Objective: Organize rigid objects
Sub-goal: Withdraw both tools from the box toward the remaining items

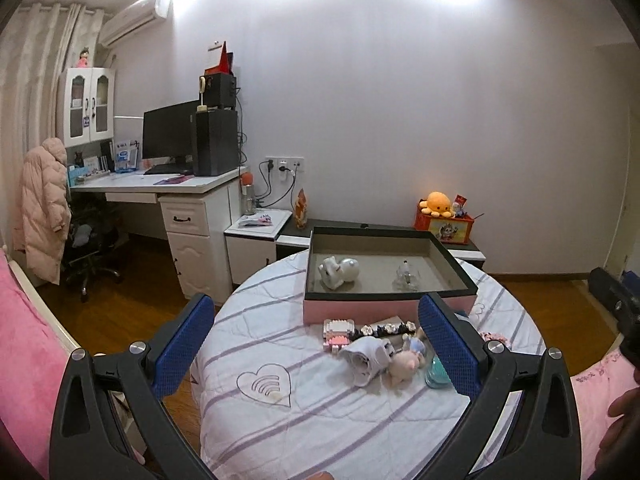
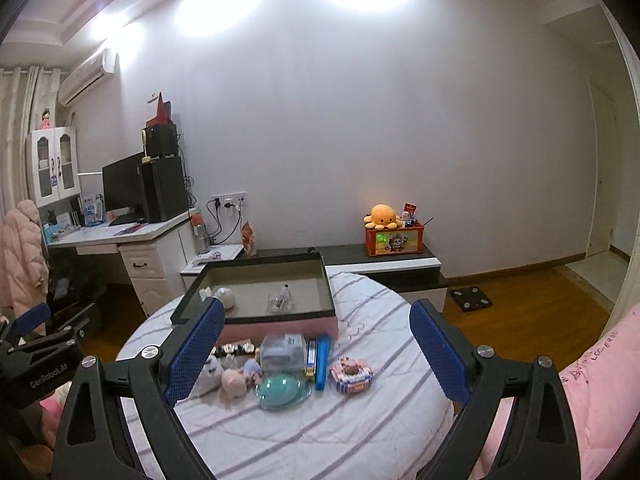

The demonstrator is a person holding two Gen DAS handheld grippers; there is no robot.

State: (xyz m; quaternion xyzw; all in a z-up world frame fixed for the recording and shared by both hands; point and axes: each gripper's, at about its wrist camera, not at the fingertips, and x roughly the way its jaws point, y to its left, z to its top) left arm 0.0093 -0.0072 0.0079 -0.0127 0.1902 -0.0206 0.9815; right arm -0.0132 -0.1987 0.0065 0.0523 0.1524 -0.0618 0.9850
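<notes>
A pink box with a dark rim (image 1: 460,268) (image 2: 192,300) stands at the far side of the round table (image 1: 320,420) (image 2: 380,420). Inside lie a white figurine (image 1: 338,271) (image 2: 224,296) and a clear glass piece (image 1: 406,276) (image 2: 280,302). In front of the box lie small items: a pink block toy (image 1: 338,334) (image 2: 352,374), a pig figure (image 1: 402,368) (image 2: 234,382), a teal glass dish (image 2: 282,392), a clear case (image 2: 282,352) and a blue bar (image 2: 322,360). My left gripper (image 1: 316,354) and right gripper (image 2: 316,352) are open and empty, above the near side of the table.
A white desk (image 1: 160,188) with a monitor and computer tower stands at the left. A low cabinet along the wall holds an orange box with a plush octopus (image 2: 382,216). Pink bedding (image 1: 24,360) (image 2: 600,400) flanks the table. A scale (image 2: 472,299) lies on the wood floor.
</notes>
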